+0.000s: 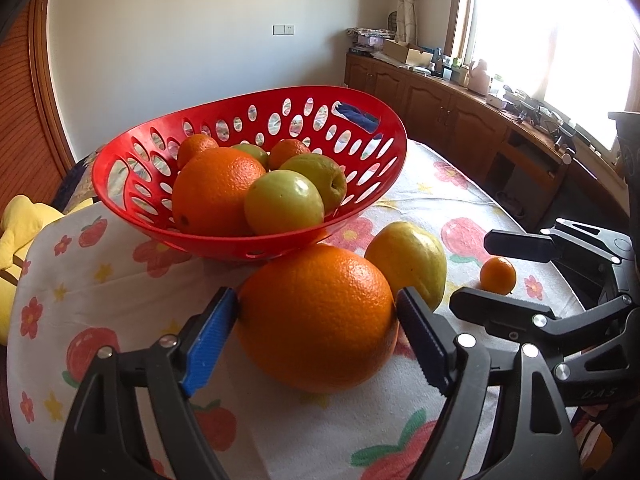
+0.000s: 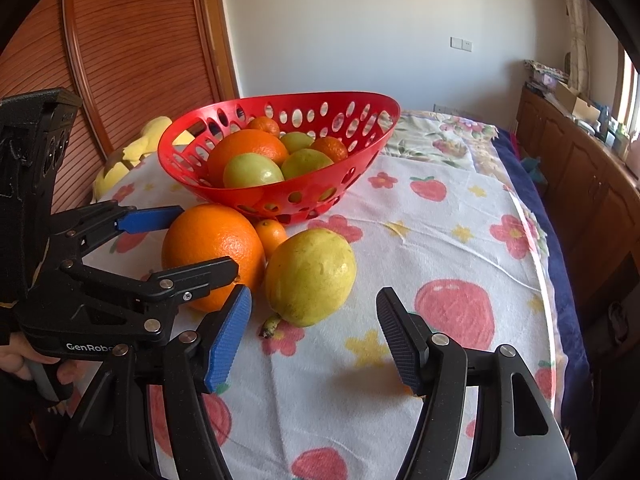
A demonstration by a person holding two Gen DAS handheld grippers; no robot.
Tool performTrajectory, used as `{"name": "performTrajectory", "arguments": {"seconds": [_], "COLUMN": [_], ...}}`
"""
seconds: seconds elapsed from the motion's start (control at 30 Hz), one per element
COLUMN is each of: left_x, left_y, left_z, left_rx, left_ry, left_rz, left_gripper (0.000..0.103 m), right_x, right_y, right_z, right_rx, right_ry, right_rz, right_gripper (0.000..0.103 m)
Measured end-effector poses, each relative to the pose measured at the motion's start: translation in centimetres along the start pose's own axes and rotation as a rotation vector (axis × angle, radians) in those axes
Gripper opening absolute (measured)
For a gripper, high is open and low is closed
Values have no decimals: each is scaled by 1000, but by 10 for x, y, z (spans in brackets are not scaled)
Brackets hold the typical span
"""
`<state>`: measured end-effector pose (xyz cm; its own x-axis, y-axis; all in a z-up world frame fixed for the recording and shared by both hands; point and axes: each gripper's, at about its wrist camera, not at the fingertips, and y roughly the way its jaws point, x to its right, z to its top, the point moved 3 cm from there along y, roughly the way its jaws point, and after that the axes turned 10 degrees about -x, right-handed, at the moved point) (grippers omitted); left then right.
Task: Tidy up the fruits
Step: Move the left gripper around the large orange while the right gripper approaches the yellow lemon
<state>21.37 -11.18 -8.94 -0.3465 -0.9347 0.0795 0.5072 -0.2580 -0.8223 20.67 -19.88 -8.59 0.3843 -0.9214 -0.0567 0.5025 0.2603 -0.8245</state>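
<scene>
A red perforated basket (image 1: 120,168) (image 2: 372,108) stands on the cloth-covered table and holds oranges, small tangerines and green fruits. My left gripper (image 1: 318,312) is shut on a large orange (image 1: 316,320) (image 2: 208,240) that rests on the cloth in front of the basket. A yellow-green fruit (image 1: 412,260) (image 2: 310,274) lies just right of the orange. A small tangerine (image 1: 498,276) (image 2: 271,236) lies nearby. My right gripper (image 2: 314,312) is open and empty, just short of the yellow-green fruit; it shows in the left wrist view (image 1: 500,268) around the tangerine.
A white cloth with fruit and flower prints (image 2: 460,208) covers the table. A yellow plush toy (image 1: 16,240) (image 2: 132,148) lies at the far left edge. Wooden cabinets (image 1: 460,120) with clutter run under the window on the right.
</scene>
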Motion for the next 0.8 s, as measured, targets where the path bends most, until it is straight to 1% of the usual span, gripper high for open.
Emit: {"name": "performTrajectory", "arguments": {"seconds": [0.37,0.53,0.67,0.7,0.77,0.8], "left_x": [-5,-4,-3,-4,-6,-8], "left_y": [2,-5,-14,-18,-25,-35], "left_z": [-1,-6,-14,-18,-22,-23], "left_rx": [-3,-7,-15,-9,1,26], "left_ry": [-21,-4,21,25,27,27], "left_rz": [-33,-38,-33,-28,-22,-10], "left_gripper": [84,78,76,74,66,53], "right_x": [1,7,5,5,3,2], "right_y": [1,3,5,5,8,9], "right_z": [1,0,2,2,4,5], "right_rx": [-4,-9,-12,-11,-11,-12], "right_ry": [5,16,19,19,18,16], "right_rz": [0,-3,-2,-1,0,-1], "right_gripper": [67,67,67,67,67,67]}}
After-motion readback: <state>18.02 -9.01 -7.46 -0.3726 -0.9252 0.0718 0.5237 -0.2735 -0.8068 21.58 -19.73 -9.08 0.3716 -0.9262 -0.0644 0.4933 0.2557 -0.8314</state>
